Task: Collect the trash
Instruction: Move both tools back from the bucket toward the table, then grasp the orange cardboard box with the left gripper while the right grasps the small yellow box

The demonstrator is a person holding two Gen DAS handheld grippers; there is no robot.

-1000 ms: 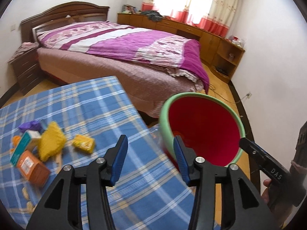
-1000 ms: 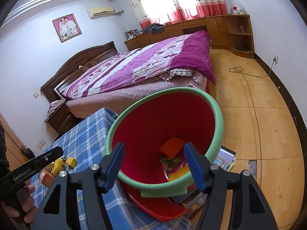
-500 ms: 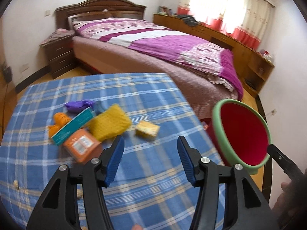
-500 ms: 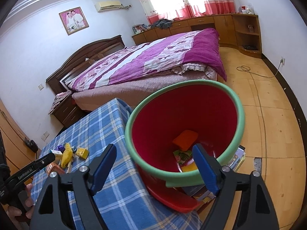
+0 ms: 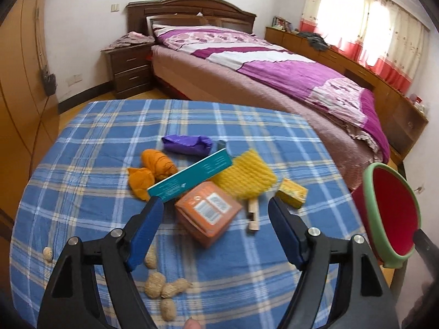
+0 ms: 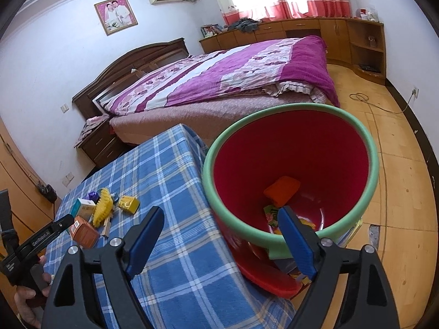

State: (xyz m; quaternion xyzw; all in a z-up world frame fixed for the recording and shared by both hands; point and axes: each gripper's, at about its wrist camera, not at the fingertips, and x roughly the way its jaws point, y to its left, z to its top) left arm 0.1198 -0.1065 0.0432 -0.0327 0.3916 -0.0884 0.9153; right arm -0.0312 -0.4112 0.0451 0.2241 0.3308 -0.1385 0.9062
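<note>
now, on the left wrist view, the left gripper [image 5: 215, 212] hangs above the blue plaid tablecloth [image 5: 90, 142] with its blue-padded jaws opening wide, gripping nothing. between the fingertips sits the orange cardboard box with a barcode label [image 5: 208, 215], not touched by either pad. just behind it lies the long teal carton [image 5: 192, 178], leaning across an orange crumpled cloth bundle [image 5: 152, 170] and beside a yellow knitted mesh piece [image 5: 247, 176]. a purple crumpled wrapper [image 5: 188, 144] lies farther back, a small yellow box [image 5: 292, 193] sits to the right, and a little wooden clip [image 5: 253, 215] lies near the right pad. peanut shells [image 5: 164, 288] are scattered close to the camera. at the right edge, the red plastic bucket with a green rim [image 5: 391, 211] stands off the table's side.

over on the right wrist view, the right gripper [image 6: 221, 226] has its jaws opening too, nothing pressed between them, and it straddles the bucket's near rim [image 6: 247, 233] without contact. inside the bucket lie an orange pouch [image 6: 282, 190] and some colourful wrappers [image 6: 273, 213]. the trash pile shows small on the table's far-left part, with the left gripper's black finger and the person's hand [image 6: 27, 298] at the lower left.
</note>
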